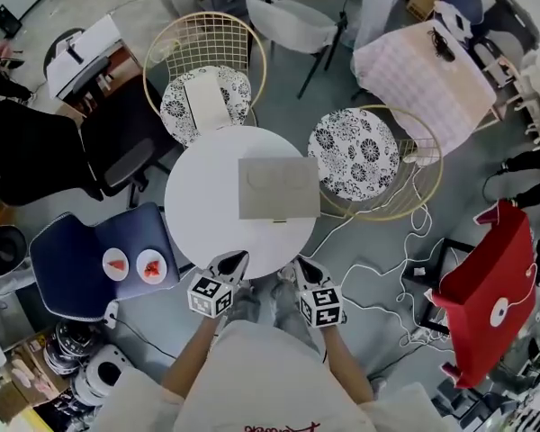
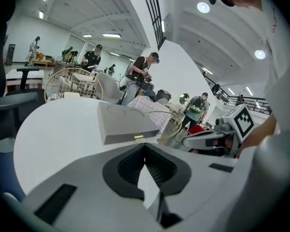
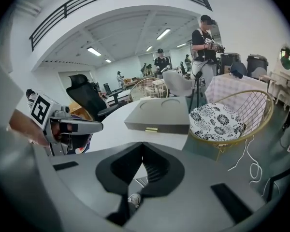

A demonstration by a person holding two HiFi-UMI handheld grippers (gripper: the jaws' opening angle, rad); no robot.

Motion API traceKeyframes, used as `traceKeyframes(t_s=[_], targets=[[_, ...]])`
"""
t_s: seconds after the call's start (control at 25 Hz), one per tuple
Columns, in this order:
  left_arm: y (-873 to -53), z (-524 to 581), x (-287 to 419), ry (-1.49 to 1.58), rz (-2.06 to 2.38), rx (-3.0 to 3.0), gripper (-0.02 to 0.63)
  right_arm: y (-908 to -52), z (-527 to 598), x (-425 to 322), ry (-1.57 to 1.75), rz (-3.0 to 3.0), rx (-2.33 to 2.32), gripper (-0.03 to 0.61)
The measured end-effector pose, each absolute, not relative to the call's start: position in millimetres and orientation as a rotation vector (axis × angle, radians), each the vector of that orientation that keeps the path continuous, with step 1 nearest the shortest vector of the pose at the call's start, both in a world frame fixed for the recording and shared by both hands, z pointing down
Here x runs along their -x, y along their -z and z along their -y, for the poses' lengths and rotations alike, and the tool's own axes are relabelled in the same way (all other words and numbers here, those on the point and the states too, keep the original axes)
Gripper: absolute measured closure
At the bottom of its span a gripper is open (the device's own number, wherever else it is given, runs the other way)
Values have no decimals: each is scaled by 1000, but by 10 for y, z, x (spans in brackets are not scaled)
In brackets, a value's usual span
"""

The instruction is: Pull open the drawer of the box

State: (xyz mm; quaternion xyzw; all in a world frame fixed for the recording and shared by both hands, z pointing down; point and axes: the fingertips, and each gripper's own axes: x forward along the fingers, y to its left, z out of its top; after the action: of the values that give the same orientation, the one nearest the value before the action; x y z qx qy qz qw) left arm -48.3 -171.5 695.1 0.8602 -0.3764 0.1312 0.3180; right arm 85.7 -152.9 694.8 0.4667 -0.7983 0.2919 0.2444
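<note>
Box near right edge of table

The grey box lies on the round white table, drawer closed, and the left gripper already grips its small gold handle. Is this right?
Not quite: the left gripper is shut on nothing, apart from the box. The left gripper view shows the gold handle untouched. The box lies on the round white table, drawer closed.

The left gripper, jaws together, faces the grey box lying on the white table.
</note>
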Motion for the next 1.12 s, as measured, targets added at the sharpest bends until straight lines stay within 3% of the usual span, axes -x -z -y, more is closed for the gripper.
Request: traceKeyframes(t_s=[1.12], targets=[[-7494,3141,447,-504,1029,-2343,602,-7202,1601,-863,-898,2143,-1247,562]])
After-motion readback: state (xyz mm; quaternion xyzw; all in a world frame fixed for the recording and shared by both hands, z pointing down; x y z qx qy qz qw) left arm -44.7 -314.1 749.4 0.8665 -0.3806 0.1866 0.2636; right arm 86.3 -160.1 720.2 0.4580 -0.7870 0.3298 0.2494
